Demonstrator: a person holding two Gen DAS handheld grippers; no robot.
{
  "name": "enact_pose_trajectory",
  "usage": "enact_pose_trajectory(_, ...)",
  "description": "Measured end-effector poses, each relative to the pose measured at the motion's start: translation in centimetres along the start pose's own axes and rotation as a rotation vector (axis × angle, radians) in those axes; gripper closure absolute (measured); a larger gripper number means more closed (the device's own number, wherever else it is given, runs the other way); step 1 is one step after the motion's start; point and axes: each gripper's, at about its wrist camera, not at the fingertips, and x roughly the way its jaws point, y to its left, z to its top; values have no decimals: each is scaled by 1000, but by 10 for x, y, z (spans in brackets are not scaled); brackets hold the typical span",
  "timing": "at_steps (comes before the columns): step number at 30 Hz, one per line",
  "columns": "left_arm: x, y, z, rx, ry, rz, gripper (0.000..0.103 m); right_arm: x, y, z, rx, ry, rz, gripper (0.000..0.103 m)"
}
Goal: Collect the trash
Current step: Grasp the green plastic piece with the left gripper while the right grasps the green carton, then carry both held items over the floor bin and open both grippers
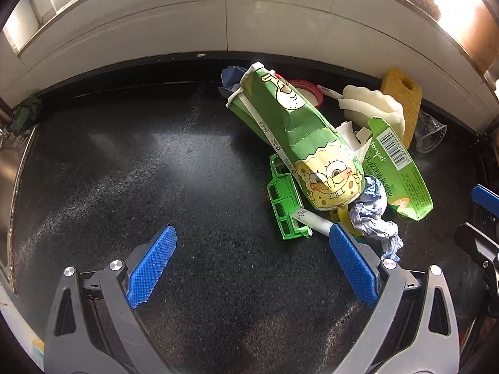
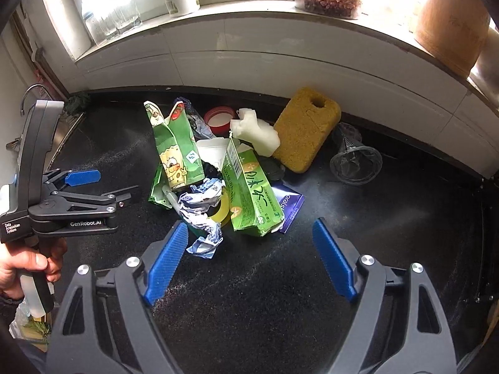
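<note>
Both jaws stand apart, empty: the left gripper (image 1: 252, 243) beside the trash pile (image 1: 327, 155) on the dark counter (image 1: 156, 171); the right gripper (image 2: 249, 243) just short of its crumpled paper (image 2: 202, 215) and green carton (image 2: 252, 193).

The black body of the left gripper (image 2: 82, 176) is showing "GenRobot.AI" in white, with "Data Acquisition System" on its grip. The flattened green cardboard box (image 1: 402, 168) is carrying "tempo" beside a barcode whose digits are too small to read. The dark purple packet (image 2: 290, 207) is showing the letters "orals".
</note>
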Motion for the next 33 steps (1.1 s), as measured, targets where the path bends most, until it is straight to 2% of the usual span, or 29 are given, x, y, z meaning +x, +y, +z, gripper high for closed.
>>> enact_pose_trajectory(6, 39, 5, 15, -12, 40, -4, 10, 37, -4, 16, -20, 59, 15, 43)
enact_pose_trajectory(10, 48, 12, 20, -27, 55, -24, 18, 55, -8, 20, -20, 102, 38, 62)
enact_pose_trajectory(13, 49, 14, 21, -19, 61, -23, 31, 64, -9, 19, -18, 124, 55, 72)
enact_pose_trajectory(14, 48, 13, 21, -8, 56, -23, 41, 64, -8, 18, -16, 130, 62, 76)
enact_pose_trajectory(15, 46, 12, 21, 7, 52, -26, 49, 60, -6, 16, -19, 129, 55, 85)
enact_pose_trajectory(16, 45, 12, 22, 8, 56, -33, 66, 57, -5, 15, -26, 121, 51, 85)
enact_pose_trajectory(17, 44, 14, 22, -1, 64, -45, 78, 53, -3, 14, -30, 107, 52, 86)
enact_pose_trajectory(19, 36, 17, 22, -20, 61, -44, 87, 41, -1, 11, -31, 74, 48, 88)
enact_pose_trajectory(27, -25, 35, 12, -48, -56, 7, 101, -7, 2, -4, -2, -21, 44, 89)
enact_pose_trajectory(33, -63, 43, -12, -64, -83, 35, 102, -33, 2, -23, 23, -53, 55, 89)
